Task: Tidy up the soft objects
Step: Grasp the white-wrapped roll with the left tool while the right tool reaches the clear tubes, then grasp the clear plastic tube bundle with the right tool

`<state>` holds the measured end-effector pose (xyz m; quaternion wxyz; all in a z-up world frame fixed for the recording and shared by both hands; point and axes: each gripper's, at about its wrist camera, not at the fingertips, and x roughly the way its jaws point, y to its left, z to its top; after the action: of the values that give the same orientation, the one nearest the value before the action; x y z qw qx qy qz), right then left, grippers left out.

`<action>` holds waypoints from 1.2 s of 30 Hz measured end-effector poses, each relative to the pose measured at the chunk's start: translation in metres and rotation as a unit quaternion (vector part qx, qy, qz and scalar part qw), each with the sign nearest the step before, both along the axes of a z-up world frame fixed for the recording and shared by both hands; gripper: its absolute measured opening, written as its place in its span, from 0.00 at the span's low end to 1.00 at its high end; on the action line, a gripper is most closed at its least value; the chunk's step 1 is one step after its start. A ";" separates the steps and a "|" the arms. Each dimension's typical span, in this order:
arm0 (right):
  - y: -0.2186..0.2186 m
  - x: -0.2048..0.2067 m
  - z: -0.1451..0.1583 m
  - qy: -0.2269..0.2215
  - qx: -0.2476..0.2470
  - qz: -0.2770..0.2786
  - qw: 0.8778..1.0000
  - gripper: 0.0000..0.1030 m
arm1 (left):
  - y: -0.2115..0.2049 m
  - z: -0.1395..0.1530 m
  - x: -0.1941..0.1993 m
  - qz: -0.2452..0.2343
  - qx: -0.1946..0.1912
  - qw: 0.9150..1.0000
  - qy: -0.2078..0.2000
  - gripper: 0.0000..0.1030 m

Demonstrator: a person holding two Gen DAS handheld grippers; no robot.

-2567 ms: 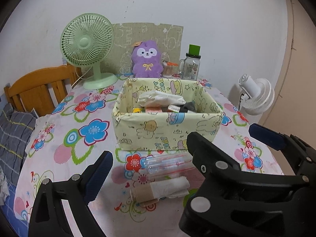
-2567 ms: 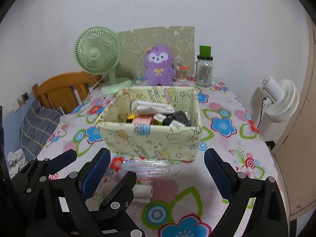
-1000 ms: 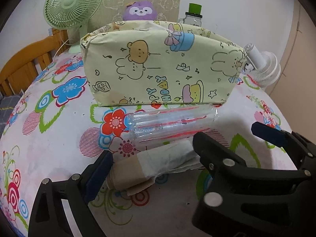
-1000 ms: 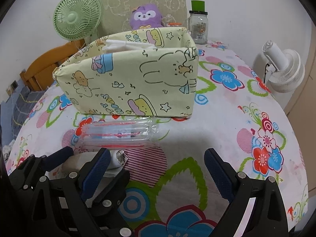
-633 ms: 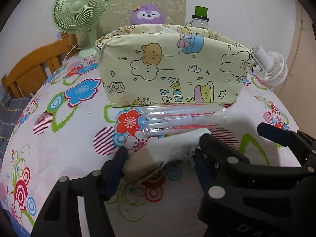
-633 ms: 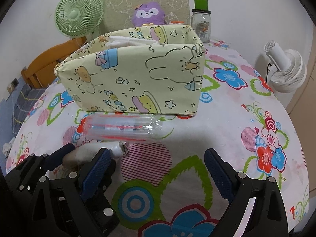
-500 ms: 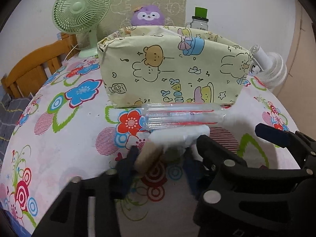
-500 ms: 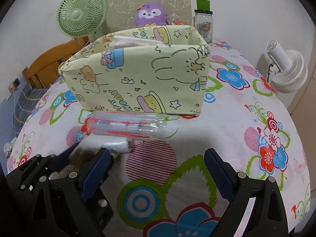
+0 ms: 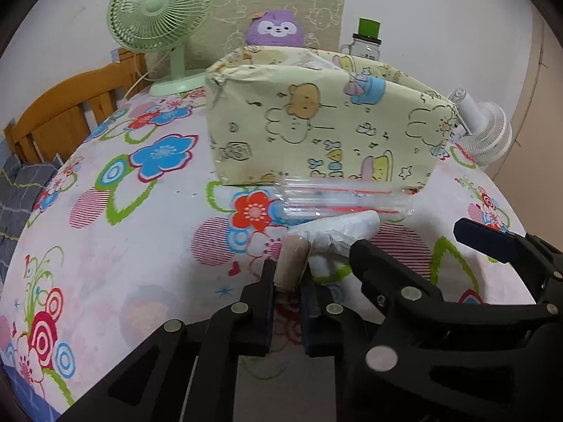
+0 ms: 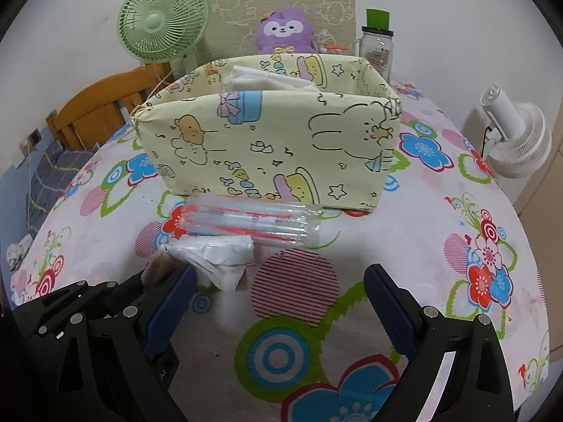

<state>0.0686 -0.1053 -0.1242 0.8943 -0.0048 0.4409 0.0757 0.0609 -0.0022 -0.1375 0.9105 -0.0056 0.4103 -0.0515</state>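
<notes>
Since the earlier frames the left tongs [image 9: 285,283] had gone from wide open around the wrapped roll [image 9: 329,237] to pinched narrow on its tan, cardboard-coloured end, and the roll, which had lain flat on the bench [image 9: 116,246], now appeared raised at that end. It sat just in front of the clear plastic packet [image 9: 343,200] with red stripes, which lay along the foot of the yellow cartoon-print fabric box [image 9: 316,130]. The roll's long axis ran from the left tongs' pads away to the right and slightly back, roughly parallel to the packet and to the box's near wall, so the white crumpled end pointed toward the right tongs [image 10: 278,306]. Those stood wide open with nothing between the blue pads, just beside the roll's white end but not on it; the left hand was plainly the nearer and the only one gripping. As a judgement, the coming lift turned on carrying the roll up and over the near wall into the box, clearing the packet that lay between. From the left wrist the clamped tan end was clear while the box's inside was hidden; from the right wrist the box's open top showed white folded material [image 10: 267,79] already inside, but the grip itself was mostly masked by the tongs' frame
</notes>
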 end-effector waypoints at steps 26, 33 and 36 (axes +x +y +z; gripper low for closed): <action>0.031 0.036 -0.004 0.012 0.008 -0.009 1.000 0.95 | 0.050 0.005 0.028 0.070 0.042 0.997 -0.017 0.09; 0.035 0.049 -0.016 0.027 -0.003 -0.019 0.999 0.95 | 0.044 -0.001 0.035 0.053 0.041 0.998 -0.006 0.09; 0.034 0.053 -0.019 0.028 -0.001 -0.023 0.999 0.97 | 0.041 -0.001 0.036 0.048 0.043 0.998 -0.008 0.09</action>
<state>0.1214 -0.0715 -0.1427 0.8830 0.0065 0.4662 0.0543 0.0968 0.0387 -0.1385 0.9147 0.0143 0.4037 0.0101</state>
